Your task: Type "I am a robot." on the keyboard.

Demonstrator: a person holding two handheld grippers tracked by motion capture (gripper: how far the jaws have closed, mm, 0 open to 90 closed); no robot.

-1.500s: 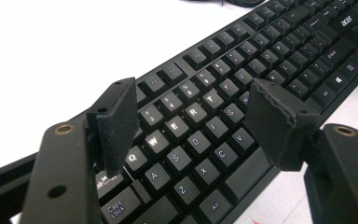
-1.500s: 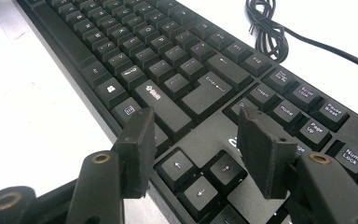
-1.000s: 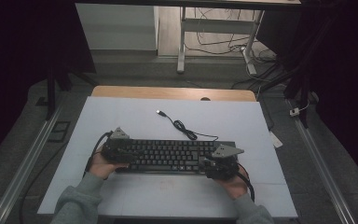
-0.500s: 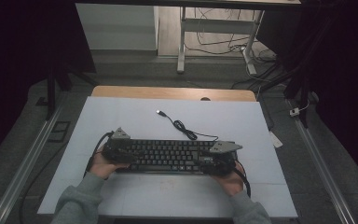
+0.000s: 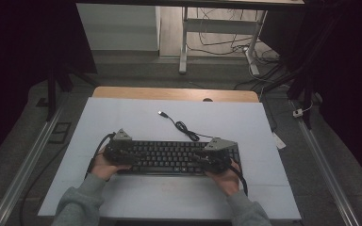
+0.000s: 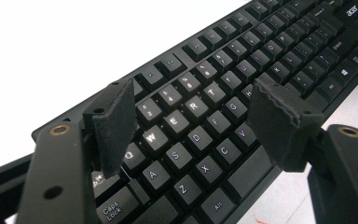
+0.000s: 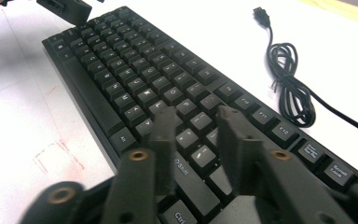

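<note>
Over the last second my right hand-held gripper has slid a little inward along the keyboard, and its jaws have just been closing: they now stand narrow, pads close together above the keys near the right Shift, with only keycaps below them and nothing pinched that I can see. In the high view that gripper sits over the keyboard's right end. My left hand-held gripper has not shifted; its jaws stand wide over the W, E, S and D keys, pads hovering clear of the caps and holding nothing. From above it rests at the keyboard's left end. The keyboard lies flat on the white tabletop, near my edge and square to me. Its cable trails back from the rear edge in a loose coil, the plug lying free and unconnected. I judge the narrowing on the right as readying the tips to press a single key, or to nip one cap, while my left steadies its end; no key looks pressed yet.
</note>
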